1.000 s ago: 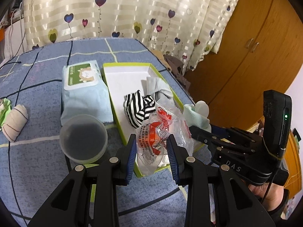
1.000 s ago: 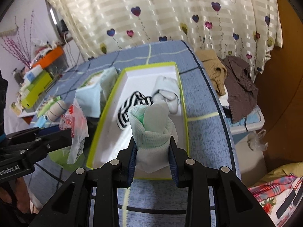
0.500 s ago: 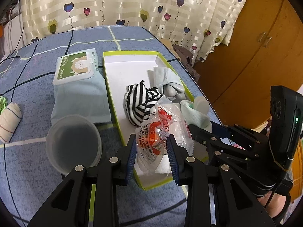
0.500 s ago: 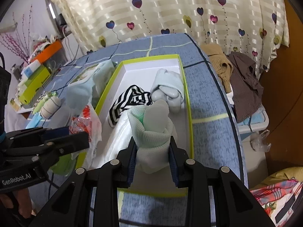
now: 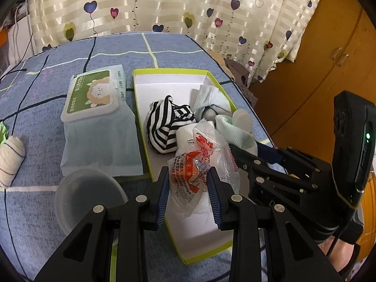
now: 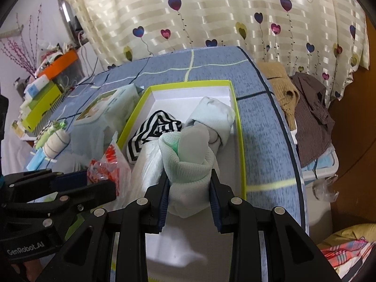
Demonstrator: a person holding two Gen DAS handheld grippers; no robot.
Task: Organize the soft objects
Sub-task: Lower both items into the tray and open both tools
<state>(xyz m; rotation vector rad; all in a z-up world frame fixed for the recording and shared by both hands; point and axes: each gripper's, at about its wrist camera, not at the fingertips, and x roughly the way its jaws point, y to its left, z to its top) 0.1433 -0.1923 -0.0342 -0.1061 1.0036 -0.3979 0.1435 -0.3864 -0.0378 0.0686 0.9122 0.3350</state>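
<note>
Left wrist view, left to right: a rolled striped sock (image 5: 10, 158) is seen lying at the far left on the blue checked desk (image 5: 42, 122), well apart from the box. A translucent plastic cup (image 5: 87, 195) is seen just left of the left tongs (image 5: 188, 183), below a pack of wet wipes (image 5: 98, 122). The wipes pack lies just beside the left wall of the green-rimmed box (image 5: 141, 117). The left tongs are closed on a crinkled clear packet with red print (image 5: 199, 164), held over the near half of the box. Inside the box a black-and-white striped sock ball (image 5: 164, 129) and a pale blue sock bundle (image 5: 211, 101) are seen side by side. At the right, the right tongs (image 5: 244, 145) are seen clamped on a mint-green sock roll (image 5: 237, 129) above the box's right side.

Right wrist view: the striped sock (image 6: 56, 143), wipes pack (image 6: 105, 108) and left tongs (image 6: 98, 178) with the red-print packet (image 6: 110, 162) are seen at left. The right tongs (image 6: 189, 188) are narrow, gripping the mint-green sock roll (image 6: 188, 155) over the box (image 6: 240, 141), near the pale blue bundle (image 6: 211, 115) and striped ball (image 6: 152, 131). Brown clothes (image 6: 303, 108) are piled off the desk's right edge
</note>
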